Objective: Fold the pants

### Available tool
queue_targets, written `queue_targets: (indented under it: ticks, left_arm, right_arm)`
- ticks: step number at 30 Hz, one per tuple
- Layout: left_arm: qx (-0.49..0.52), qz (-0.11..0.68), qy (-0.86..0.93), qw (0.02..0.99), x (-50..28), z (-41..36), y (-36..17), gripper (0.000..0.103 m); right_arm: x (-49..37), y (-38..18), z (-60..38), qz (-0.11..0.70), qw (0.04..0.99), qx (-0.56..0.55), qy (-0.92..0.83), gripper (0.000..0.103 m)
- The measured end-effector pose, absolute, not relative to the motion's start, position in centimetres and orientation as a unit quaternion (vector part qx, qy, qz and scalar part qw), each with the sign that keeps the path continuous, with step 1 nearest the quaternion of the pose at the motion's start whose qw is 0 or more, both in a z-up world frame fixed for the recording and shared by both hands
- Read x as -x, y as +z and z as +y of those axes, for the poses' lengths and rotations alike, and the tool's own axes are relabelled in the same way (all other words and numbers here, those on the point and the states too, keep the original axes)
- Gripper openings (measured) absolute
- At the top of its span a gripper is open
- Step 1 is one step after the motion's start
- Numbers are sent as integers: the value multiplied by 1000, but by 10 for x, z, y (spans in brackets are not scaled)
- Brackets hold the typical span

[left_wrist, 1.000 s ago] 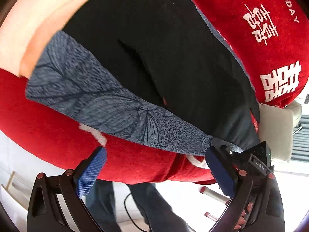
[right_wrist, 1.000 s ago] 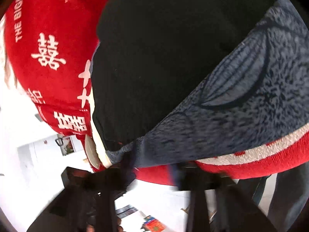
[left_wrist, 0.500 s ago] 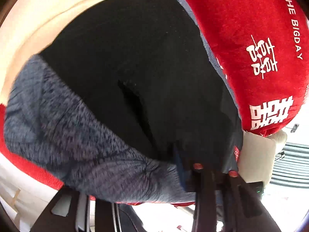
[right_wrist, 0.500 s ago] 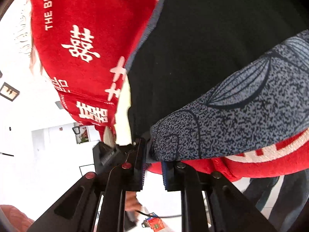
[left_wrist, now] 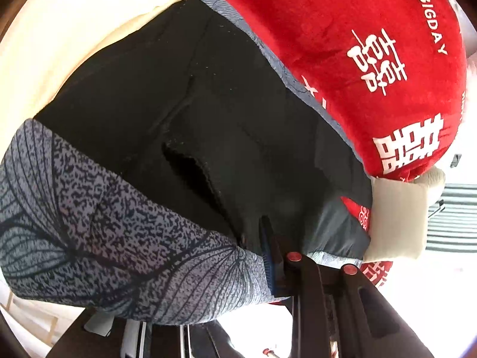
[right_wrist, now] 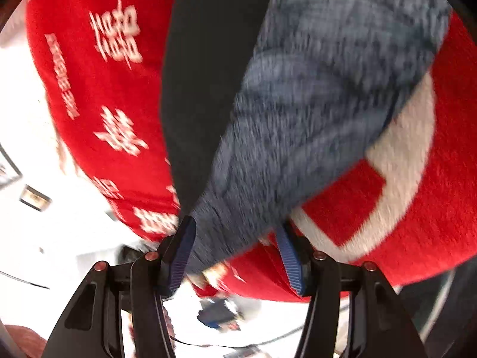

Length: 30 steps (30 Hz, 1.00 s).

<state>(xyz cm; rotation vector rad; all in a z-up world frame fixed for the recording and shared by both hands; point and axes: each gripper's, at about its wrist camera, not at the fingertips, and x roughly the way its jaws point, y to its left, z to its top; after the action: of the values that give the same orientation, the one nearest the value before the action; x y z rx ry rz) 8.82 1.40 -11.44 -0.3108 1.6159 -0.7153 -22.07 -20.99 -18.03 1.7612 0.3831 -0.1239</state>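
The pants are blue-grey with a dark leaf print and a black inner side. They lie on a red blanket with white characters. In the left wrist view my left gripper is shut on the near edge of the pants; one blue pad shows, the other is hidden under cloth. In the blurred right wrist view the pants hang between the blue pads of my right gripper, whose jaws stand apart around the cloth corner.
A cream surface lies beyond the blanket at upper left. A beige cushion corner sticks out at the right. The red blanket's edge drops to a bright floor with small objects below.
My left gripper closed on the pants edge and stays shut. My right gripper was shut on the pants corner half a second ago; its jaws now stand apart and the view has swung.
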Motion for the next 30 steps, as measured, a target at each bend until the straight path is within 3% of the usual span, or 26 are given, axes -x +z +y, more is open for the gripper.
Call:
queue_targets:
  ticks: [2, 4, 16, 23, 30]
  left_arm:
    - [125, 706, -311, 624, -88, 14, -116, 28]
    - [123, 708, -308, 623, -85, 20, -118, 28]
    - [113, 677, -310, 658, -119, -3, -74, 28]
    - [129, 659, -293, 681, -179, -58, -71, 28]
    - [102, 659, -258, 699, -246, -106, -117, 28]
  right_arm:
    - [229, -183, -218, 122, 601, -788, -59, 51]
    - [234, -185, -226, 108, 575, -808, -66, 8]
    - [172, -44, -294, 286, 705, -643, -86, 7]
    - [100, -33, -376, 347, 714, -606, -60, 7]
    - [0, -75, -446, 435, 700, -565, -40, 7]
